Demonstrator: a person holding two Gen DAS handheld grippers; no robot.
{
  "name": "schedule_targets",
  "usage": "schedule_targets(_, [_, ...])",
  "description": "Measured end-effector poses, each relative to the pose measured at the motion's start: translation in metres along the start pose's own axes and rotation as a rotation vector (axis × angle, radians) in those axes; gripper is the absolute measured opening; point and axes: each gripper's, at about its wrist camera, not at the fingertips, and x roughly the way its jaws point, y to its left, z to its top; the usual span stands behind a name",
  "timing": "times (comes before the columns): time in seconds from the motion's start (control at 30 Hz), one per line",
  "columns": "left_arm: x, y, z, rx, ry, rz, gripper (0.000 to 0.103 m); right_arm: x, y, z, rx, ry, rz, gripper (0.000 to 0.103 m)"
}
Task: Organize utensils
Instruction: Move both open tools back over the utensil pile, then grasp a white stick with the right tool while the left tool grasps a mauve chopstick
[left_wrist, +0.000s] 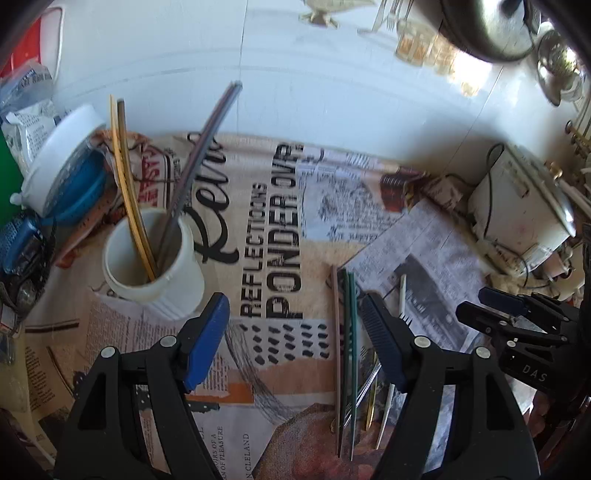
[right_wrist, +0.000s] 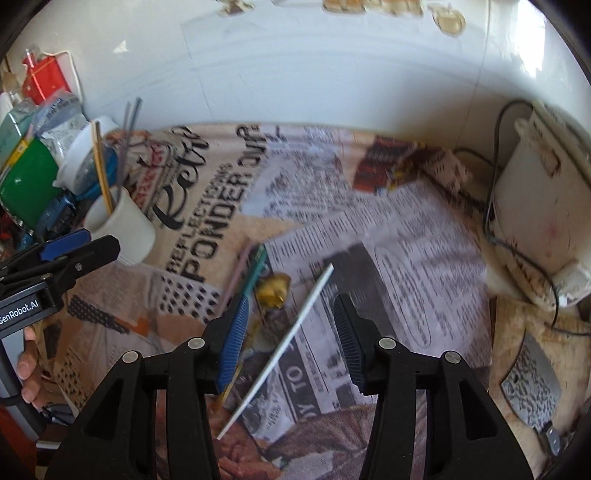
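A white cup (left_wrist: 153, 258) (right_wrist: 122, 229) stands on newspaper at the left and holds gold and grey chopsticks (left_wrist: 129, 177). My left gripper (left_wrist: 295, 314) hangs open just right of the cup, with nothing between its fingers. Pink and green chopsticks (left_wrist: 345, 350) (right_wrist: 251, 273) lie flat beside its right finger. My right gripper (right_wrist: 291, 314) (left_wrist: 517, 317) is open above a white chopstick (right_wrist: 280, 347), which lies slanted on the paper between its fingers, untouched. A gold spoon (right_wrist: 273, 290) lies just beyond, partly hidden by the left finger.
A white lidded tub (left_wrist: 62, 158), a green container (right_wrist: 26, 184) and bags crowd the left side behind the cup. A white appliance (right_wrist: 535, 206) with a black cord stands at the right. A cleaver (right_wrist: 532, 384) lies near the right front. A white wall closes the back.
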Motion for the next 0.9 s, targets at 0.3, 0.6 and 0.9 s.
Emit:
schedule_targets(0.3, [0.049,0.000,-0.030,-0.009,0.121,0.042,0.073,0.044,-0.017,-0.024,0.059,0.140,0.032,0.044])
schedule_targets(0.6, [0.078,-0.006,-0.051,0.029,0.200,0.056,0.073,0.077,-0.005,-0.043,0.043,0.237,0.095,0.044])
schedule_targets(0.9, [0.096,-0.019,-0.054,0.081,0.237,0.021,0.055,0.075,0.010,-0.057,-0.100,0.202,0.002,0.028])
